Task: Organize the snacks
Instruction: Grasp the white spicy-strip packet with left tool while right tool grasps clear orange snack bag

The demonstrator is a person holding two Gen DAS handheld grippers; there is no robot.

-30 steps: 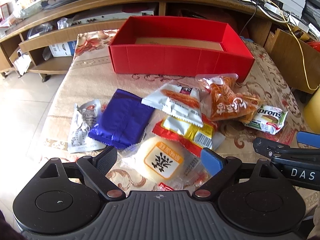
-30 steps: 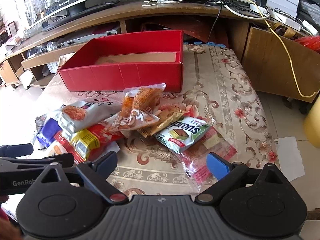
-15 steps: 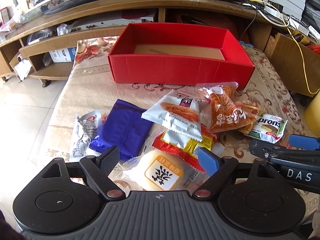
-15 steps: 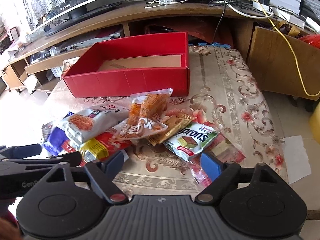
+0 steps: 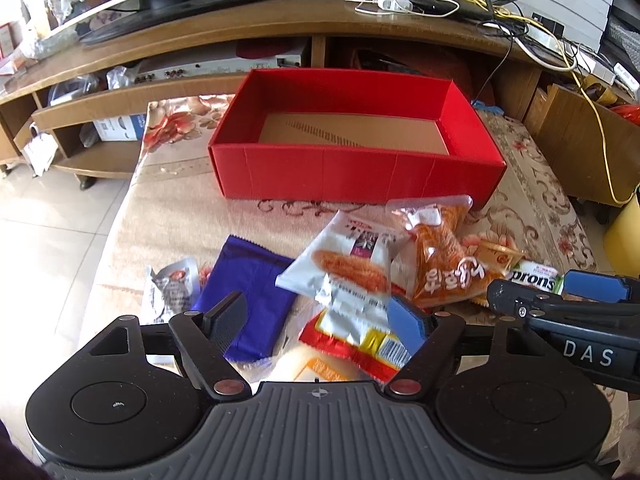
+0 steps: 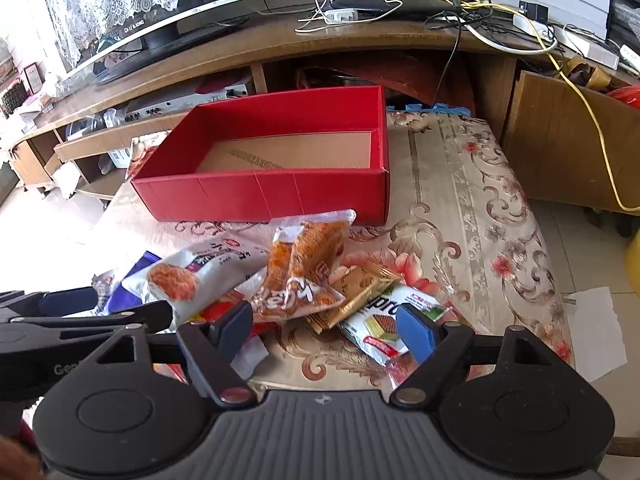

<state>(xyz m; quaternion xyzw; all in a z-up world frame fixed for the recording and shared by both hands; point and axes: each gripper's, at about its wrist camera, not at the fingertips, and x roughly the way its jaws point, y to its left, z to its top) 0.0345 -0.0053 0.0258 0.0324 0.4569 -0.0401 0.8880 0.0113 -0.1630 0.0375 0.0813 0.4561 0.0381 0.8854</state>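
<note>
An empty red box (image 5: 356,176) stands at the back of the floral table; it also shows in the right wrist view (image 6: 264,196). Snack packs lie in a pile in front of it: a purple pack (image 5: 248,300), a white pack (image 5: 344,268), an orange bag (image 5: 444,264), a red-yellow pack (image 5: 360,344), a green wafer pack (image 6: 384,324) and a gold pack (image 6: 356,292). My left gripper (image 5: 316,320) is open above the purple and red-yellow packs. My right gripper (image 6: 324,324) is open above the gold and wafer packs. Both are empty.
A silver wrapper (image 5: 172,288) lies at the pile's left. A wooden TV stand (image 5: 280,28) with a monitor and cables runs behind the table. A wooden cabinet (image 6: 572,140) stands to the right. White paper (image 6: 596,332) lies on the floor.
Both grippers have moved up and tilted toward the red box, so the snacks sit lower in both views. Both stay open and empty. The snacks have not moved.
</note>
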